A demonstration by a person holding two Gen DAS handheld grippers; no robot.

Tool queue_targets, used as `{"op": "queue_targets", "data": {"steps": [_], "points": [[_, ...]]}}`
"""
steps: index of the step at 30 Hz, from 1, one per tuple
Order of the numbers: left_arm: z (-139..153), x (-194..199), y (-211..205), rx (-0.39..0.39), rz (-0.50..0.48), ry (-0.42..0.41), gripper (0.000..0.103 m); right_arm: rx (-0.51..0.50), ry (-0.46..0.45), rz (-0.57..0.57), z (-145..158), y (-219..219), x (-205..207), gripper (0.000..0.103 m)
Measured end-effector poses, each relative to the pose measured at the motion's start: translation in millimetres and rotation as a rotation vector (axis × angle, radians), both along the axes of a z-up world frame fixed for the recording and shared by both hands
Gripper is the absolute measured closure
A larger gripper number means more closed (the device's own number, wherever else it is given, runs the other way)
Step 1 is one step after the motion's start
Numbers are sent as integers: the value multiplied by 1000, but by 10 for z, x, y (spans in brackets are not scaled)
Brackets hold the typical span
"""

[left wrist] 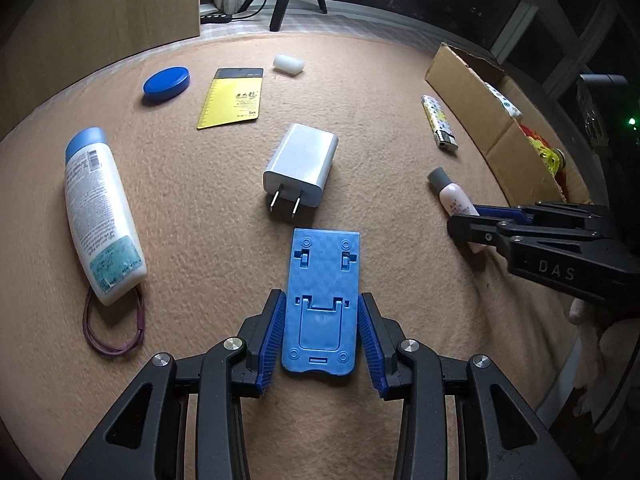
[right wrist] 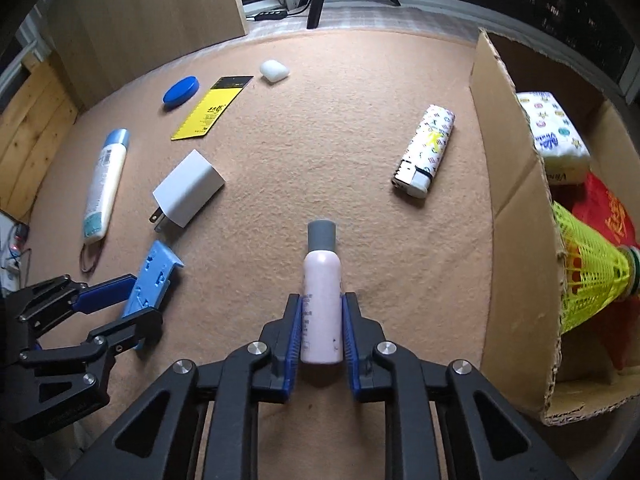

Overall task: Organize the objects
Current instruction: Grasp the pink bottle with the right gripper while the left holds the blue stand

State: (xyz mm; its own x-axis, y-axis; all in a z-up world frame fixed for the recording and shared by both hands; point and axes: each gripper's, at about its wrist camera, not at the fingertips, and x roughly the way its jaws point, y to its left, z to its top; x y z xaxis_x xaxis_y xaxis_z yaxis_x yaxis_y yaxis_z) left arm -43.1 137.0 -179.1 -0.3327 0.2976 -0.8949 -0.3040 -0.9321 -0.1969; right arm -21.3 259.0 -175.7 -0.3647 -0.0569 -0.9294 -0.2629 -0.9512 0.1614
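A flat blue phone stand (left wrist: pixel 322 280) lies on the tan blanket with my left gripper (left wrist: pixel 322 296) shut on its two long sides. In the right wrist view the stand (right wrist: pixel 154 276) sits tilted in the left gripper (right wrist: pixel 144 300). My right gripper (right wrist: pixel 322 298) is shut on a small pink bottle (right wrist: pixel 322 272) with a grey cap, which points away from me. The left wrist view shows the same bottle (left wrist: pixel 452 196) in the right gripper (left wrist: pixel 466 218), to the right of the stand.
An open cardboard box (right wrist: pixel 516 200) at the right holds a tissue pack (right wrist: pixel 554 140), a yellow shuttlecock (right wrist: pixel 592 272) and a red packet (right wrist: pixel 608 204). A lighter (right wrist: pixel 426 150), white charger (left wrist: pixel 300 166), lotion bottle (left wrist: pixel 98 216), hair band (left wrist: pixel 112 328), blue lid (left wrist: pixel 166 82), yellow card (left wrist: pixel 234 98) and white case (left wrist: pixel 288 65) lie on the blanket.
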Motion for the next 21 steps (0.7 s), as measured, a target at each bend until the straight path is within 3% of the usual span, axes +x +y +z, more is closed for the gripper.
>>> {"op": "queue_targets", "data": {"steps": [11, 21], "points": [[101, 20, 83, 33, 29, -5, 64, -67, 50, 9, 93, -54, 156, 85], [656, -91, 404, 58, 19, 115, 64, -53, 168, 47, 601, 57, 300, 85]]}}
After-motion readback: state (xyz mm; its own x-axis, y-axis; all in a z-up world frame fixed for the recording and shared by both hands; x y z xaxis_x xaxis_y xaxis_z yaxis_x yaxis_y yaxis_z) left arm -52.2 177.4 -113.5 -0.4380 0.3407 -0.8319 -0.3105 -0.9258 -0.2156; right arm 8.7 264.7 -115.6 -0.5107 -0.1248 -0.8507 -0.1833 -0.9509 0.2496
